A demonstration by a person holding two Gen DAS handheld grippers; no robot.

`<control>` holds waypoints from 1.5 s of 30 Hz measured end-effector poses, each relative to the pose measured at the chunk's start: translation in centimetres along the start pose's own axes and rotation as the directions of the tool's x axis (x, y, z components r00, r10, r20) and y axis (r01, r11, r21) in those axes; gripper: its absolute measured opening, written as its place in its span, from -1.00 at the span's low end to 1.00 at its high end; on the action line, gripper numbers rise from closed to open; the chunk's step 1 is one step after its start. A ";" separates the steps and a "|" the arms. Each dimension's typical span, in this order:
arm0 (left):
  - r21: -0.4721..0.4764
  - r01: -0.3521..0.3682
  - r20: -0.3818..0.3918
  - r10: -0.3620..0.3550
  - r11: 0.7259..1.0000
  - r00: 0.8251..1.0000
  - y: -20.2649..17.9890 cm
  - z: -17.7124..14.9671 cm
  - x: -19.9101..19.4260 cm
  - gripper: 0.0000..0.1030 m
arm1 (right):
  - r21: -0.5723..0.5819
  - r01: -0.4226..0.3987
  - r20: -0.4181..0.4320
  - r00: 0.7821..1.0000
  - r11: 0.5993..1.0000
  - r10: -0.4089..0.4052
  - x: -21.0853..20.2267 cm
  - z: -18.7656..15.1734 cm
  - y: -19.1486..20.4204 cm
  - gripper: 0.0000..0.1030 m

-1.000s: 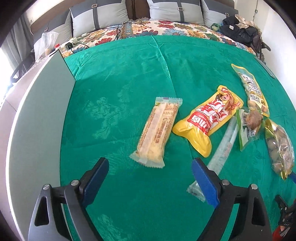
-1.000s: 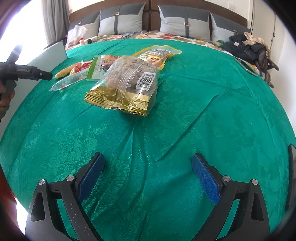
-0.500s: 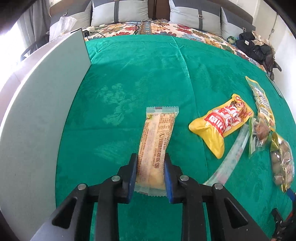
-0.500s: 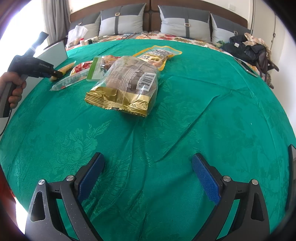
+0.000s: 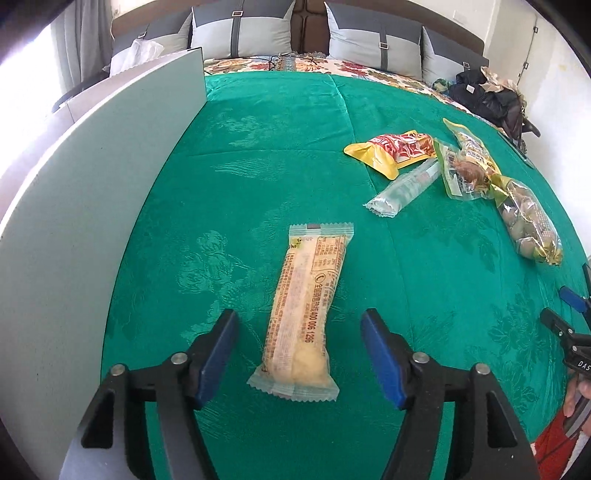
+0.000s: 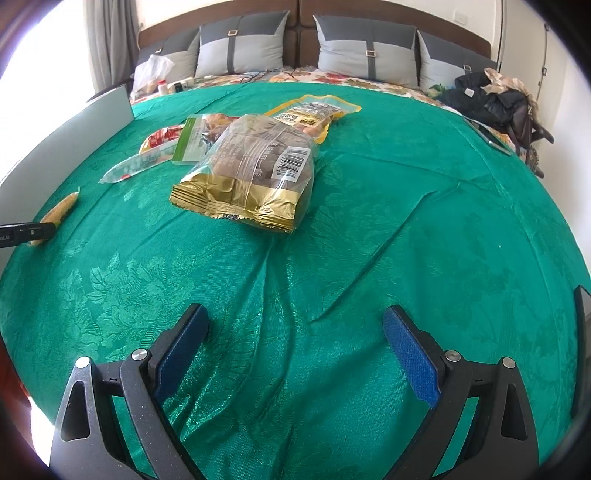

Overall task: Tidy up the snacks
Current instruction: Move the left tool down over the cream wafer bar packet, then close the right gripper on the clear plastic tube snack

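A long pale yellow snack bar (image 5: pixel 306 310) lies on the green cloth (image 5: pixel 258 155), apart from the other snacks. My left gripper (image 5: pixel 299 350) straddles its near end with jaws opening; the blue pads (image 5: pixel 216 354) stand clear of the wrapper. To the far right sits a cluster: a yellow-red packet (image 5: pixel 391 151), a clear long packet (image 5: pixel 406 184), a green-edged packet (image 5: pixel 458 170) and a gold bag (image 5: pixel 528 221). My right gripper (image 6: pixel 295 350) hangs open over bare cloth, well short of the gold bag (image 6: pixel 251 173). The snack bar (image 6: pixel 59 212) shows at the right wrist view's left edge.
A tall grey panel (image 5: pixel 74 221) walls off the cloth's left side. Beyond the cloth are a floral bedspread, grey pillows (image 5: pixel 243 29) and a dark bag (image 5: pixel 487 96) at the back right. A person's hand holds the right gripper at the lower right.
The left gripper shut on the snack bar, carried it away from the cluster toward the grey panel, then let go; the bar now lies on the cloth. The right gripper stayed put.
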State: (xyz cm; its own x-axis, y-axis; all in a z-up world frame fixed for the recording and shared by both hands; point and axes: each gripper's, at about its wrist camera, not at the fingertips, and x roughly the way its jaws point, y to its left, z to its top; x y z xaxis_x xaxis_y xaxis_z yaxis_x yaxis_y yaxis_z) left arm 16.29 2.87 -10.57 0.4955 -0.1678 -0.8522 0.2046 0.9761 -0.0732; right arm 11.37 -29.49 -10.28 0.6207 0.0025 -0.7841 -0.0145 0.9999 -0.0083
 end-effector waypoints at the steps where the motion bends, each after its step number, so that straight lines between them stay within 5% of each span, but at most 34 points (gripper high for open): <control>1: 0.019 -0.015 0.007 0.015 1.000 1.000 -0.1 0.1 0.3 0.55 | 0.000 0.000 0.000 1.000 1.000 0.000 0.0 0.0 0.0 0.89; 7: 0.032 -0.040 0.036 0.039 0.999 0.999 0.7 0.8 1.7 0.99 | 0.001 0.002 0.003 1.000 1.000 -0.002 0.0 0.0 0.0 0.89; 31: 0.050 -0.036 0.080 0.032 0.998 0.996 0.7 0.6 1.7 1.00 | 0.007 0.012 0.007 1.000 1.000 -0.013 -0.1 -0.2 0.0 0.89; 35: 0.050 -0.036 0.081 0.032 0.998 0.996 0.7 0.6 1.8 1.00 | 0.068 0.041 -0.058 0.998 0.997 -0.037 -0.6 -0.2 0.6 0.86; 41: 0.048 -0.037 0.082 0.033 0.998 0.996 0.7 0.6 1.7 1.00 | 0.085 -0.265 -0.059 0.961 0.961 0.270 -2.0 2.8 6.8 0.85; 45: 0.047 -0.037 0.082 0.033 0.998 0.996 0.7 0.6 1.7 1.00 | 0.218 -0.327 -0.091 0.931 0.919 0.353 1.3 8.2 9.3 0.83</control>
State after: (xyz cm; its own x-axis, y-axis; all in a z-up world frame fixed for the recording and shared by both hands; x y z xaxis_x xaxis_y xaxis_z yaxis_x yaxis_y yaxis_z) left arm 17.77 3.22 -11.79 0.5698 -0.1466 -0.8086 0.2261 0.9739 -0.0172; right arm 18.49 -20.06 -6.29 0.5015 0.3538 -0.7895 -0.0458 0.9221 0.3842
